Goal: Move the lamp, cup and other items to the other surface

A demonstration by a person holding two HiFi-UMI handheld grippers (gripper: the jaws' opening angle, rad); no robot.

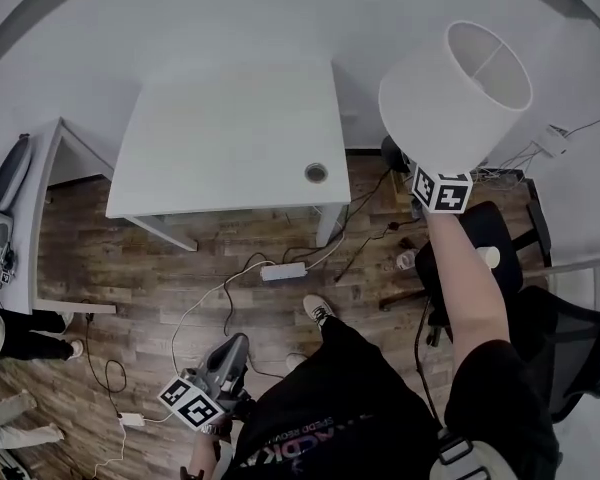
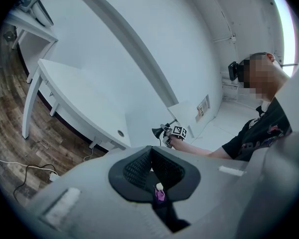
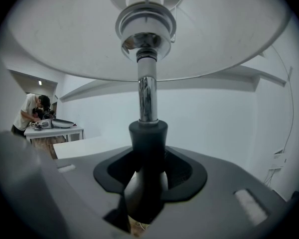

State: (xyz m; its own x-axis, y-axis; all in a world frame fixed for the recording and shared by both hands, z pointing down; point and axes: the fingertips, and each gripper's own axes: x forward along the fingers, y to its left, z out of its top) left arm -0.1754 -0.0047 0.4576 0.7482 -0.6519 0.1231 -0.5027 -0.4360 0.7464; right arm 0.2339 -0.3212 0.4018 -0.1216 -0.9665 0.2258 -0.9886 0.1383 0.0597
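One lamp [image 1: 455,93] at 1 o'clock, stem pinched in right gripper [image 3: 145,156] jaws | left gripper [image 1: 235,348] at 7 o'clock, jaws pressed together, empty

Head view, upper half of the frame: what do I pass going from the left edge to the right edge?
side table → white desk → lamp, held up off any surface → white box with cables at the wall
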